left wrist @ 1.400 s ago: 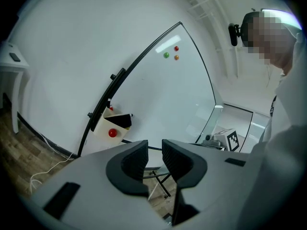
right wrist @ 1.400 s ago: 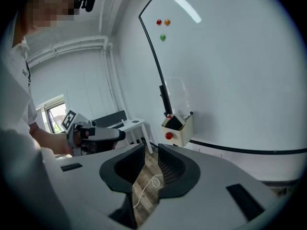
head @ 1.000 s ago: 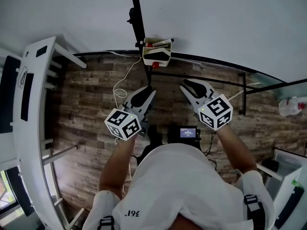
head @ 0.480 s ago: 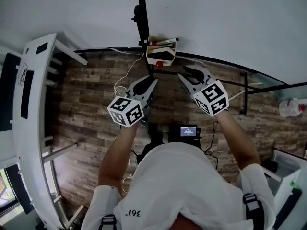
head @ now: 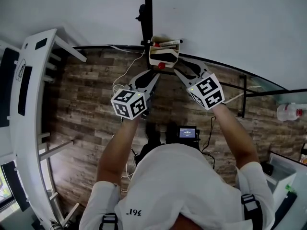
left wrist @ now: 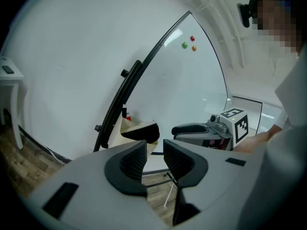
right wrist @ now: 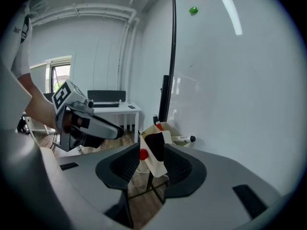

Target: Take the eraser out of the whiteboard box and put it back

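**A:** Starting at the left: what of the left hand-held gripper (head: 152, 75)?

**B:** Raised toward the whiteboard (head: 216, 18), tips just left of and below the whiteboard box (head: 152, 56). Jaws opening, with a narrow gap. Nothing between the pads; only wood floor (head: 86, 109) and thin stand bars seen through the gap.

**A:** And in the middle?

**B:** Whiteboard box, cream-coloured and open on top, hanging by the dark post at the board's edge. Inside it, the eraser (head: 164, 56), dark, lodged in the box and untouched by either hand-held gripper. Across the rim, a marker (head: 168, 42) with a dark cap. At the box's lower edge, a small red knob (head: 161, 65).

**A:** Further right?

**B:** Right hand-held gripper (head: 184, 68), tips just right of and below the box, very near it. Jaws opening, spread wider than the left pair. From the right gripper view, box and eraser lined up with the gap. Pads pressing on nothing; hard to tell whether the box sits between them or just ahead.

**A:** Anything higher on the board?

**B:** Three small magnets (right wrist: 193, 10) near the top: red, orange, green.
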Demonstrator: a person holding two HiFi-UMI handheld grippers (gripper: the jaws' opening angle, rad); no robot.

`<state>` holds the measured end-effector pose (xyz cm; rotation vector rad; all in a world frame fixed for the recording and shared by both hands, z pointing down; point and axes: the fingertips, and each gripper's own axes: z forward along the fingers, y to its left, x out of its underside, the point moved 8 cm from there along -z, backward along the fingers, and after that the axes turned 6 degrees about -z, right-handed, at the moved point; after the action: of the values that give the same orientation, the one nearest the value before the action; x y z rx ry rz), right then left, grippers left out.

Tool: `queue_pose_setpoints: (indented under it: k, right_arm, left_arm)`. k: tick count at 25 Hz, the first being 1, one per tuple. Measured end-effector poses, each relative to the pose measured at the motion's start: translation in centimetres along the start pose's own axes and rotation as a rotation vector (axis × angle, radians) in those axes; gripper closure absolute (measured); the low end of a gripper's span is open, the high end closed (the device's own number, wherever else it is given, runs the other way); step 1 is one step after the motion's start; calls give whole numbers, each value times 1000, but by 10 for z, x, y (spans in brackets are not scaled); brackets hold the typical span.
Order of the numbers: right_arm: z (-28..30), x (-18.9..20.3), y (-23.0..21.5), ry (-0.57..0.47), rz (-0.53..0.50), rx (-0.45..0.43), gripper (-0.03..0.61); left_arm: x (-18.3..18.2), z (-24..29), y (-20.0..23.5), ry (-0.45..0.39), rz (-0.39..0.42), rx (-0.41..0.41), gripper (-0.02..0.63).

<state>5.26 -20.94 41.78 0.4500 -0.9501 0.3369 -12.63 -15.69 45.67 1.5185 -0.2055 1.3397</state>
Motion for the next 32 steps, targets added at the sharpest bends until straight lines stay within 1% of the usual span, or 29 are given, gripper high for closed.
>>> queue_pose_setpoints:
  k: [3, 15, 20, 26, 32]
  right_arm:
    - [8, -4, -3, 5, -20, -2, 416]
    - [38, -9, -11, 45, -108, 7, 366]
    - [47, -15, -10, 60, -101, -1, 348]
    - [58, -16, -10, 83, -123, 5, 338]
    - [66, -16, -11, 106, -148, 41, 339]
  left_arm:
    - [-2, 4, 4, 0, -8, -6, 509]
    - [0, 19, 17, 32, -24, -14, 509]
    - [1, 25, 22, 46, -21, -14, 509]
    - [3, 29, 23, 51, -24, -14, 509]
    - [3, 34, 24, 48, -34, -13, 509]
